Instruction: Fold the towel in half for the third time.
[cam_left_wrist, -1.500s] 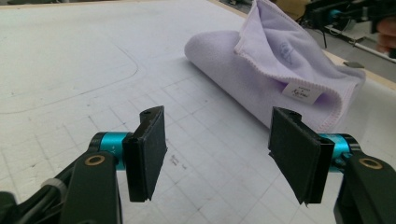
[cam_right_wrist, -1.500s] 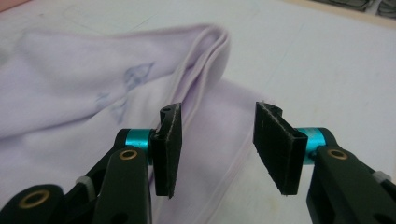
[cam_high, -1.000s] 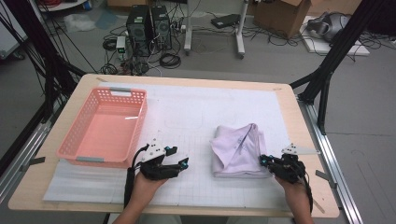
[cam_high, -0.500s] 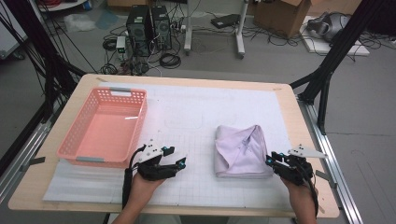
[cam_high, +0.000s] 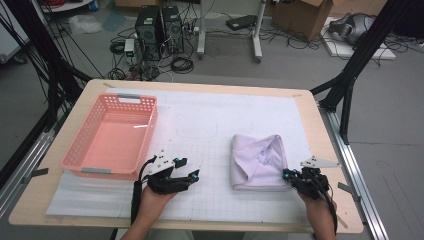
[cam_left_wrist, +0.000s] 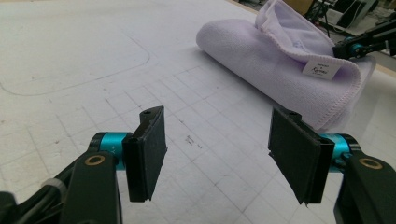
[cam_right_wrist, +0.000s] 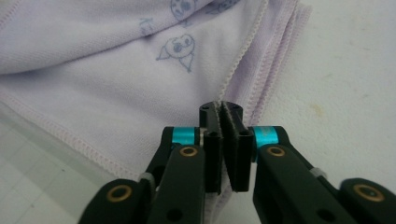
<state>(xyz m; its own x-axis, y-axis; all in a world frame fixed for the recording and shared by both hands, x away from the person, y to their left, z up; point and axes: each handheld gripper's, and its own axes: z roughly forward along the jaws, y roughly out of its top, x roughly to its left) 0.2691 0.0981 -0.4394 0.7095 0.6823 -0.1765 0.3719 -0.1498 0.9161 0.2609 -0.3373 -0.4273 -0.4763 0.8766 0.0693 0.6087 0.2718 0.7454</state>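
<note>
While right hand-held gripper (cam_right_wrist: 223, 109) pinches lilac towel (cam_high: 257, 161) hem, left hand-held gripper (cam_left_wrist: 217, 154) spread, holding nothing

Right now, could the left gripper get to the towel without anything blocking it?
Probably yes. The left gripper is open, and bare mat lies between it and the towel. The basket sits off to its other side.
</note>
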